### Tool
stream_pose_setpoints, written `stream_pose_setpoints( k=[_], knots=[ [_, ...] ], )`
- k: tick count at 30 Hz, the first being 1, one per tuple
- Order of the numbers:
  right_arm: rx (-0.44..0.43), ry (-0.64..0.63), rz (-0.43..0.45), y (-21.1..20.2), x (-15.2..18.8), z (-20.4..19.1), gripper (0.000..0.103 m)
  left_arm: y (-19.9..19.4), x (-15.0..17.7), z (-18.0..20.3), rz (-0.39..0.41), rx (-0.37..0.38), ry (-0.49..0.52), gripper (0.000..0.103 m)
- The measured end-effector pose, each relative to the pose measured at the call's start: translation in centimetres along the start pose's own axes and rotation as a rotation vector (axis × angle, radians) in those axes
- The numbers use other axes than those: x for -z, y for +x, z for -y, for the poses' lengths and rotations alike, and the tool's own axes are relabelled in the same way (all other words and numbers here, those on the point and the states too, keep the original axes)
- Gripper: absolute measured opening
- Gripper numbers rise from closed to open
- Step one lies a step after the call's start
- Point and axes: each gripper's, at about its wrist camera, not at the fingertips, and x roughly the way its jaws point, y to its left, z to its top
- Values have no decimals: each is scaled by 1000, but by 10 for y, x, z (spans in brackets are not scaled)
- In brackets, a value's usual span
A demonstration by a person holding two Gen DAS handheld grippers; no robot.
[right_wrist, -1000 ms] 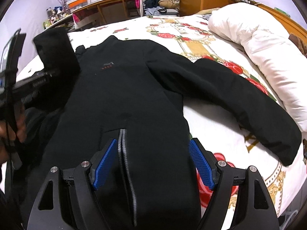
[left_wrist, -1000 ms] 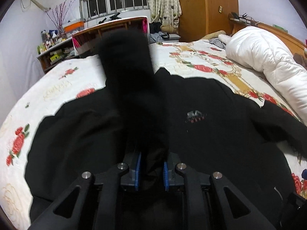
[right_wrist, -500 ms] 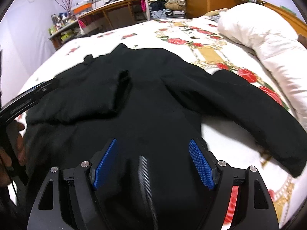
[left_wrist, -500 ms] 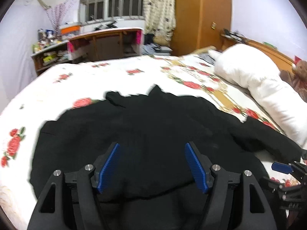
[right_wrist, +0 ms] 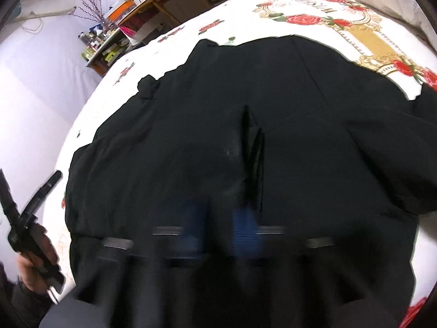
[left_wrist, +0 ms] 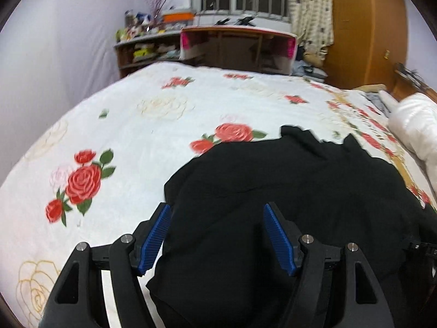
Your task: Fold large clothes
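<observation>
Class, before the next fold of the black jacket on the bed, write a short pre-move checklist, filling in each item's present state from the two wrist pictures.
1. Left claw empty, pads clear of cloth: ok, nothing pinched between them.
2. Right claw shut: ok. Whether it grips fabric: cannot tell, picture blurred.
3. Black jacket lies wholly on the bed: cannot tell, its near edge is out of frame.
4. Left sleeve folded onto the body: ok, no sleeve sticks out on that side.
5. Right sleeve folded in: not ok, it lies spread out to the side.
6. White duvet clear of the jacket: ok.
</observation>
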Motion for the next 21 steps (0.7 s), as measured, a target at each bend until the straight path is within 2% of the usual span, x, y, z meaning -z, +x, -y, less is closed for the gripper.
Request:
stream_pose_setpoints(
  k=[2, 5, 7, 10, 13, 18, 21],
  knots=[
    [2, -49, 25, -8, -4, -8, 9, 8, 4, -1, -17, 14, -22, 72],
    [30, -14, 56, -17, -14, 10, 9, 17, 6, 0, -30, 46, -32, 72],
    [70, 12, 35, -10, -14, 26, 9, 27, 11, 5, -61, 91, -40, 72],
    [93, -13, 4, 0, -4, 31, 10, 40, 20, 11, -88, 79, -10, 72],
    [110, -3, 17, -8, -6, 31, 13, 37, 15, 8, -79, 90, -14, 72],
    [169, -58, 166, -47, -23, 12, 16, 30, -15, -2, 7, 93, -29, 72],
    [140, -109, 174, -40, -41, -7, 16, 55, -23, -4, -44, 90, -67, 72]
  ],
)
